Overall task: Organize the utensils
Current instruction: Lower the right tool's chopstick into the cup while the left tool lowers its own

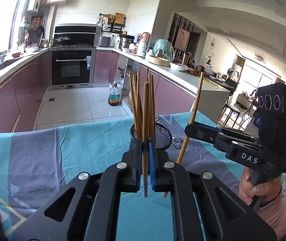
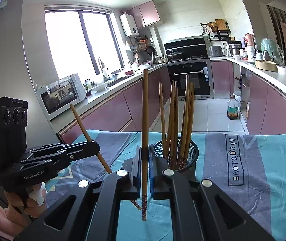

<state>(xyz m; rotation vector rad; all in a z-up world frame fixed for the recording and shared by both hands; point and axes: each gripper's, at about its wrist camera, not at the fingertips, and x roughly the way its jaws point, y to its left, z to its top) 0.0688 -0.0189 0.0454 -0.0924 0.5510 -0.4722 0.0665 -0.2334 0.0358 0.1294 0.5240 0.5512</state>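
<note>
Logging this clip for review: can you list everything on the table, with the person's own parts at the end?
mesh holder: one, black, on the cloth just beyond the grippers.
chopsticks in holder: several, brown wood, upright.
held chopsticks: two, brown wood, one in each gripper.
tablecloth: one, teal and grey, covering the table.
left gripper: black, shut on a chopstick.
right gripper: black, shut on a chopstick.
hands: two, in pink sleeves, on the gripper handles.
</note>
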